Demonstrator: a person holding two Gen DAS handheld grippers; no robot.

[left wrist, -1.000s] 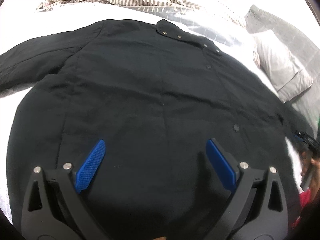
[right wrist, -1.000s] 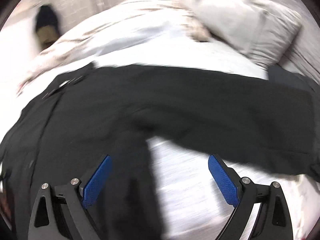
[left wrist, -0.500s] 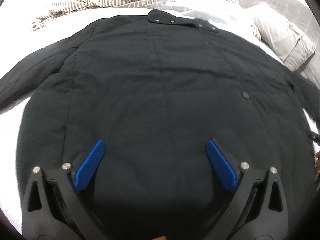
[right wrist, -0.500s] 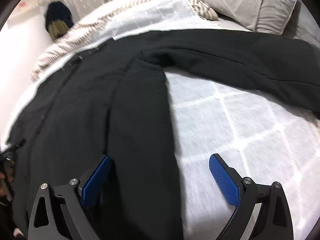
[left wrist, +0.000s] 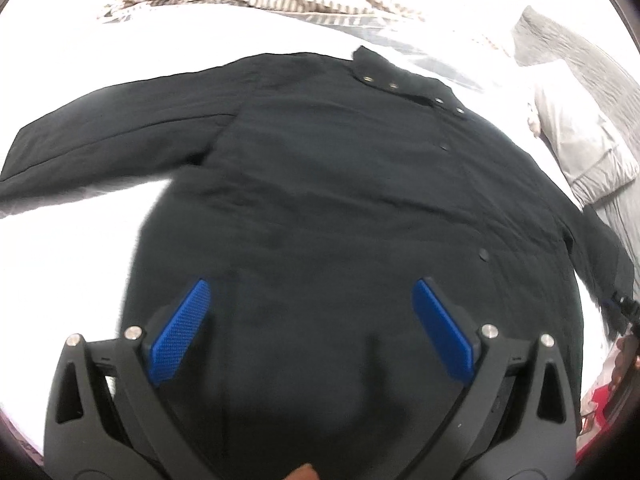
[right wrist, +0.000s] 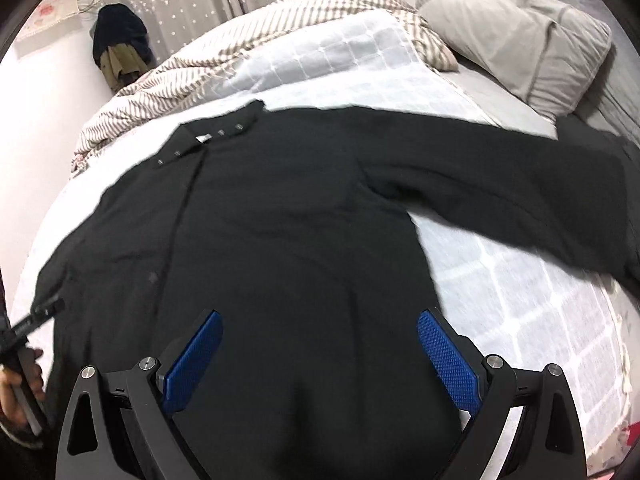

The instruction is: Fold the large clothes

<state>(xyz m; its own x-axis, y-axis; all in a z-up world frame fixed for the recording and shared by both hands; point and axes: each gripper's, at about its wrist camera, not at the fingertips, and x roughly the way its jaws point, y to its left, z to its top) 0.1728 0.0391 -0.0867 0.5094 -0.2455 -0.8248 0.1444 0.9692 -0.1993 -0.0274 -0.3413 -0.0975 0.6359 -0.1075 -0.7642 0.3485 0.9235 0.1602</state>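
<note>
A large black jacket (left wrist: pixel 340 200) lies spread flat on the bed, collar with snaps at the far end, its sleeves stretched out to both sides. It also shows in the right wrist view (right wrist: pixel 280 232). My left gripper (left wrist: pixel 312 300) is open and empty above the jacket's lower body. My right gripper (right wrist: pixel 320 332) is open and empty above the lower hem near the jacket's right side. The right sleeve (right wrist: pixel 520 188) reaches toward the pillow. The left sleeve (left wrist: pixel 112 140) lies out to the left.
A white bed sheet (right wrist: pixel 520 300) lies under the jacket. A striped duvet (right wrist: pixel 240 64) is bunched at the far end. A grey pillow (right wrist: pixel 520 32) lies at the far right. A dark garment (right wrist: pixel 120 52) hangs by the curtain.
Both grippers have pulled back and the views now take in the whole jacket. The right view has swung left from the sleeve and sheet to the jacket's body. Both grippers stay open.
</note>
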